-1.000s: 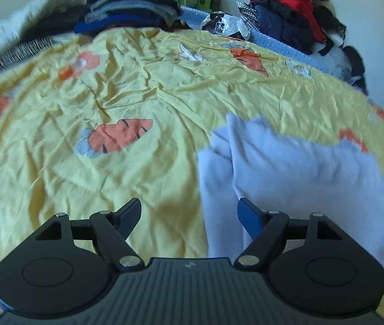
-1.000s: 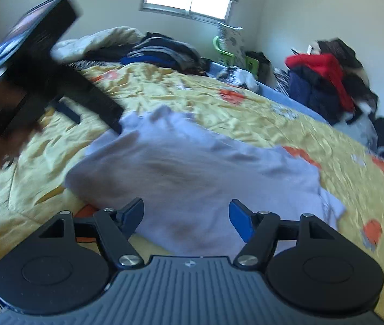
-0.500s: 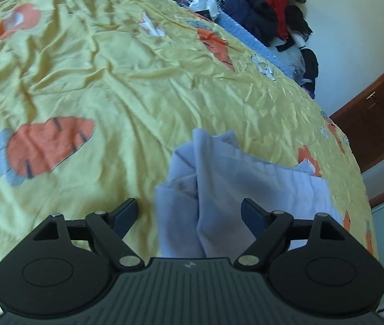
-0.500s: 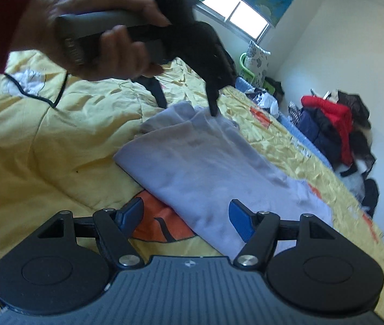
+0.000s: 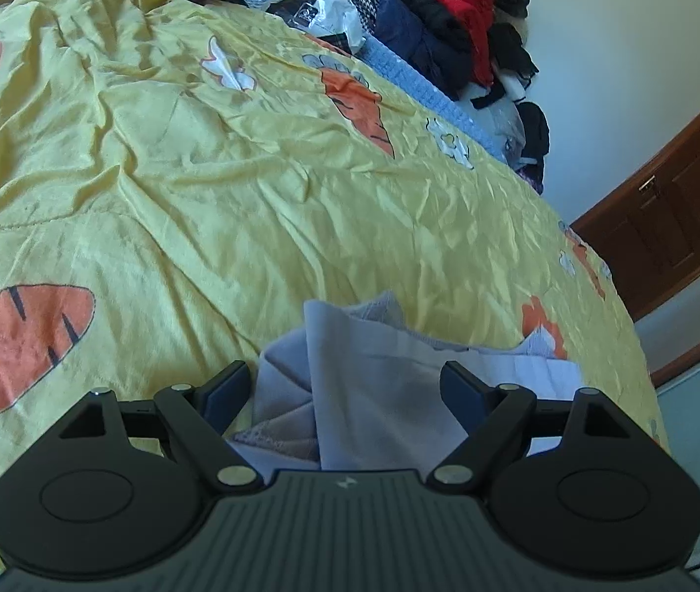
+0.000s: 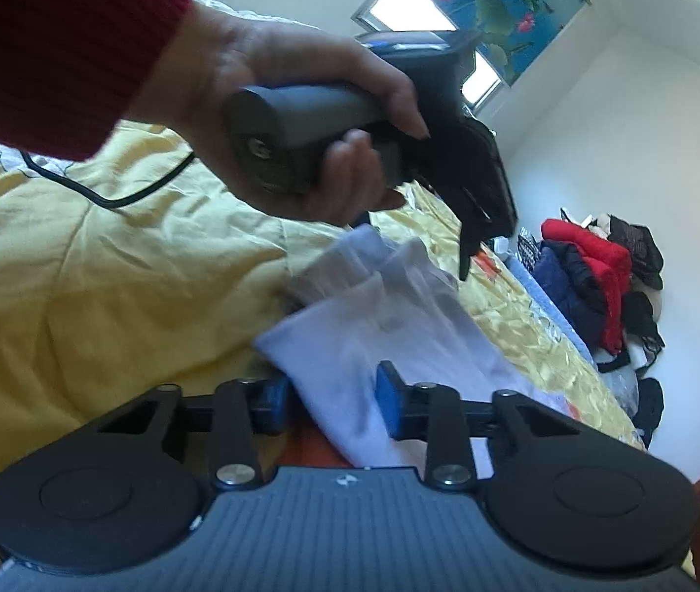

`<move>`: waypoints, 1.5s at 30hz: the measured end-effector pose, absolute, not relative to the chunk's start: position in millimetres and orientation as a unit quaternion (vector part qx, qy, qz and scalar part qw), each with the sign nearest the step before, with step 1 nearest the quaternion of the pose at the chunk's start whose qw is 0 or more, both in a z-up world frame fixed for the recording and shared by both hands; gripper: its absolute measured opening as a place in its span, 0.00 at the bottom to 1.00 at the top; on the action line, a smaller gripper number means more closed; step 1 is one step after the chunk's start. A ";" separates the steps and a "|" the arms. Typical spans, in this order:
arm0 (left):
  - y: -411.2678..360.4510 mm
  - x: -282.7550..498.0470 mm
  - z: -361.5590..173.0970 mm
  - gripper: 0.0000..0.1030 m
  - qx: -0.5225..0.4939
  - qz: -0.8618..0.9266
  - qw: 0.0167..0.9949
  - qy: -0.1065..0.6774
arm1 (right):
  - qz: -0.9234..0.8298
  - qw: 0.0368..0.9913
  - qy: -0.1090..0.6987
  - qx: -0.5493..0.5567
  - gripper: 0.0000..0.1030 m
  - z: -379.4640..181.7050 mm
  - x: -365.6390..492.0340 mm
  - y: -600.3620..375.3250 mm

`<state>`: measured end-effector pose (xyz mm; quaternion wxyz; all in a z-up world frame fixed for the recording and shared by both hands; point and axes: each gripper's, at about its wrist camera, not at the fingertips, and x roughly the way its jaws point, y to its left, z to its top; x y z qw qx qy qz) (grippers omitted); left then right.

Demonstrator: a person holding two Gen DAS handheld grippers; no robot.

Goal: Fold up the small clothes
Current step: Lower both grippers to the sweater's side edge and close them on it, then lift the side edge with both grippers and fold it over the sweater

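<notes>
A pale lilac garment (image 5: 379, 345) lies partly folded on the yellow carrot-print bedspread (image 5: 202, 187). My left gripper (image 5: 345, 375) hovers over its bunched end, open wide, with cloth between the fingers but not pinched. In the right wrist view the same garment (image 6: 389, 306) runs away from me. My right gripper (image 6: 332, 394) is at its near corner, jaws closing with the cloth edge between them; the blue pads (image 6: 389, 399) still show a gap. A hand (image 6: 300, 113) in a red sleeve holds the left gripper just above the garment's far end.
Piled clothes, red and navy among them (image 5: 438, 15), sit at the bed's far side by the wall. A brown wooden door (image 5: 670, 227) stands to the right. A black cable (image 6: 103, 197) trails over the bedspread. A window (image 6: 399, 15) is behind.
Both grippers have dropped closer to the garment. The left came over its bunched end, staying wide. The right rolled, reached the near corner, and its fingers narrowed around the cloth edge.
</notes>
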<state>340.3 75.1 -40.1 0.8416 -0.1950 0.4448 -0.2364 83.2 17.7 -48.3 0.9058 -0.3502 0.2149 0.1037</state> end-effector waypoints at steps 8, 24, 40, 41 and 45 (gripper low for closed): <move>68.3 340.7 -40.2 0.33 -0.147 -0.206 0.863 0.436 | 0.110 0.899 0.212 -0.366 0.21 -52.2 84.0 25.3; 50.8 322.5 -0.9 0.09 -0.130 -0.155 0.880 0.429 | 0.126 0.945 0.180 -0.241 0.04 -19.6 75.0 -8.7; -22.6 297.6 53.4 0.09 -0.100 -0.125 0.896 0.415 | 0.086 0.983 0.162 0.016 0.04 26.0 43.1 -129.6; -28.2 296.2 54.4 0.09 -0.101 -0.129 0.896 0.413 | 0.083 0.983 0.163 0.033 0.04 26.2 40.9 -138.0; -55.2 294.7 53.2 0.09 -0.103 -0.139 0.892 0.417 | 0.066 0.981 0.167 0.068 0.04 22.3 37.3 -161.2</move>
